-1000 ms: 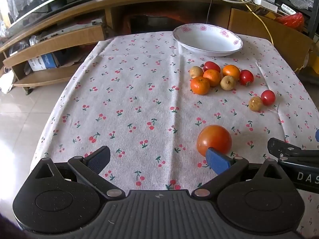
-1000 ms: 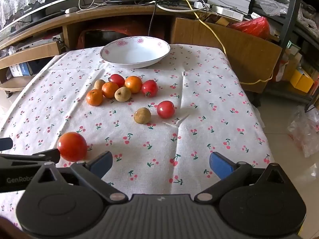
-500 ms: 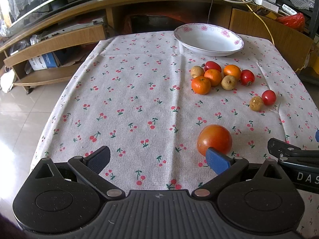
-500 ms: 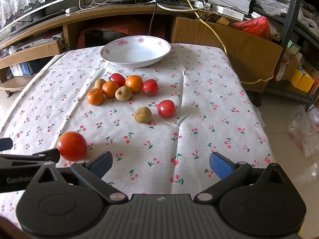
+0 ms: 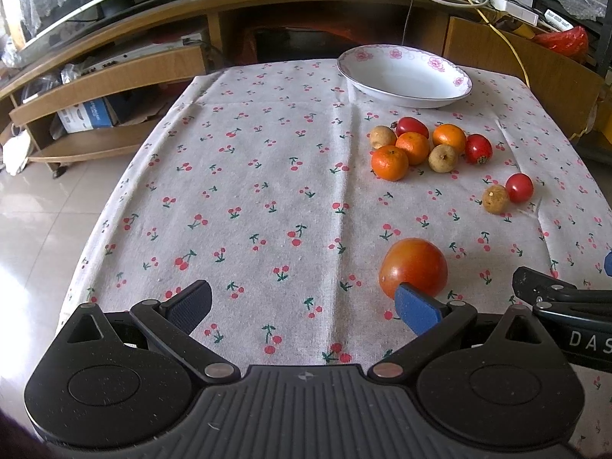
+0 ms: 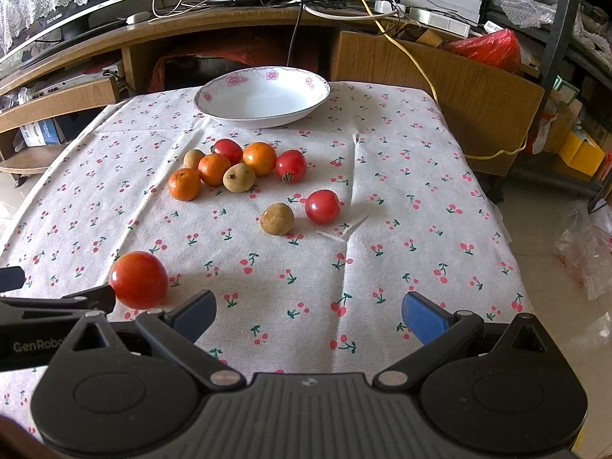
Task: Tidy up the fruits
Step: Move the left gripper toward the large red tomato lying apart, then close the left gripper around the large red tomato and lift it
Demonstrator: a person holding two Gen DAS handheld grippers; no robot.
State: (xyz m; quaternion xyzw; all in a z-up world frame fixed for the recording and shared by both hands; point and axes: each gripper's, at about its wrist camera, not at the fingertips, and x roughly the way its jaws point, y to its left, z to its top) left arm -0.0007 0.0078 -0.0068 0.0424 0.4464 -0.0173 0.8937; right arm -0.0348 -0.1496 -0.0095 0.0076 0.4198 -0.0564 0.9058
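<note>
My left gripper [image 5: 302, 304] hangs low over the near edge of the tablecloth [image 5: 248, 191], its fingers spread wide apart and holding nothing; my right gripper [image 6: 308, 311] sits beside it, likewise spread wide and empty. Just past my left gripper's right fingertip lies a big tomato [image 5: 413, 266], nearest of all the fruit and alone on the cloth; the blue pad overlaps it in view, though I cannot tell if they touch. Farther out, toward the right, a small brown fruit [image 6: 277, 218] lies just beside a small red fruit [image 6: 322, 206]. Beyond those sits a tight cluster: three oranges [image 6: 214, 169], two more brown fruits [image 6: 238, 178] and two more red ones [image 6: 291, 165], most of them touching their neighbours. At the far edge of the table stands a white bowl [image 6: 290, 111] with pink flowers on its rim, nothing in it; behind it runs a wooden shelf unit [image 5: 114, 72] strewn with cables.
</note>
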